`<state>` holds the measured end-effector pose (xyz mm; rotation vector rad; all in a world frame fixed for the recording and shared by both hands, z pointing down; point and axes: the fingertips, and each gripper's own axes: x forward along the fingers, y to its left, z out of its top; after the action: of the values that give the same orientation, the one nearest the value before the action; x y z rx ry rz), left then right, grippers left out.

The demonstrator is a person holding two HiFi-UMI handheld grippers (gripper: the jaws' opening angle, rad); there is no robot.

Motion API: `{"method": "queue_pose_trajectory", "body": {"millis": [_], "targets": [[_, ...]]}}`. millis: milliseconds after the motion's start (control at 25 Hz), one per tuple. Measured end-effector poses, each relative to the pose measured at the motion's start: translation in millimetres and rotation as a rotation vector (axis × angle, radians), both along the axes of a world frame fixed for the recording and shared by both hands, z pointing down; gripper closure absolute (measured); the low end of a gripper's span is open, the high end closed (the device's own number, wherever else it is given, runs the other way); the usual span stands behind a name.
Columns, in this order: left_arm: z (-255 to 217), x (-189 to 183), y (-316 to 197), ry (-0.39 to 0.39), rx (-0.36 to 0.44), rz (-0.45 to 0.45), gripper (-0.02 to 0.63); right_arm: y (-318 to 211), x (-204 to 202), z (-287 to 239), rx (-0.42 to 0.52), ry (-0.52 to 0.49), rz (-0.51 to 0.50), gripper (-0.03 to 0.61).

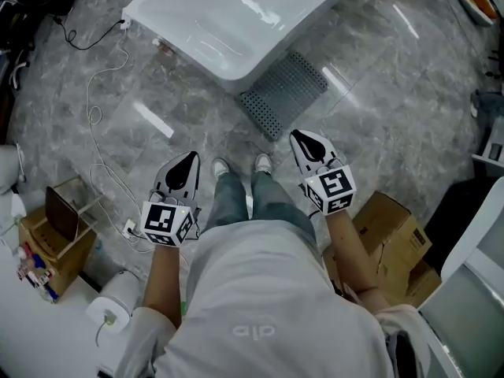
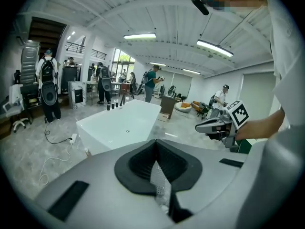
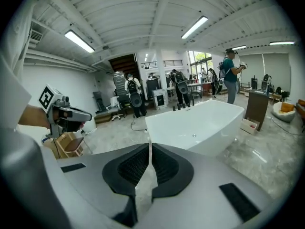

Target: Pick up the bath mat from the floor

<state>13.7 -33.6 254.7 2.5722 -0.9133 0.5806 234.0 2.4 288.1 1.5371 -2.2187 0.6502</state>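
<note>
The bath mat (image 1: 285, 93), grey and perforated, lies flat on the marble floor against the white bathtub (image 1: 236, 14). My two feet stand just short of its near corner. My left gripper (image 1: 191, 156) is held in the air left of my legs, jaws shut and empty. My right gripper (image 1: 294, 135) hangs to the right of my legs, also shut and empty, its tip near the mat's near edge in the picture. Both point toward the tub. The left gripper view shows shut jaws (image 2: 156, 143) before the tub (image 2: 121, 123); the right gripper view shows the same (image 3: 150, 145).
Cardboard boxes (image 1: 392, 231) sit at my right, a wooden crate (image 1: 61, 231) and a paper roll (image 1: 118, 299) at my left. A white cable (image 1: 98, 124) snakes over the floor left of the tub. Several people (image 2: 47, 82) stand beyond the tub.
</note>
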Motion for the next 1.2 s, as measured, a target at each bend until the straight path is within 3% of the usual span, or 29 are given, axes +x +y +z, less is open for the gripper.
{"method": "queue_pose_trajectory", "body": {"millis": [200,480,800,1040,1200], "targets": [[47.6,-0.4,-0.7,-0.007,-0.093,0.025,0.597,9.1,-8.0,40.9,-0.084,0.02,0.0,0.549],[119.7,-15.3,-8.9,0.018,-0.247,-0.039,0.597,5.5,-15.5,110.9,-0.182,0.032,-0.004,0.545],[209.1,-33.8,-19.7,-0.046,-0.344,-0.081,0.597,-3.1,-22.8,209.6,-0.317,0.059,-0.036,0.421],[276.7,-43.4,-16.1,-0.088,-0.436,-0.098,0.595,-5.5,-23.9,288.7,-0.429,0.093,-0.045,0.366],[325.2,-48.0,-11.3,-0.072,-0.517,-0.139,0.595,-6.3,-23.5,344.6,-0.492,0.117,-0.055,0.341]]}}
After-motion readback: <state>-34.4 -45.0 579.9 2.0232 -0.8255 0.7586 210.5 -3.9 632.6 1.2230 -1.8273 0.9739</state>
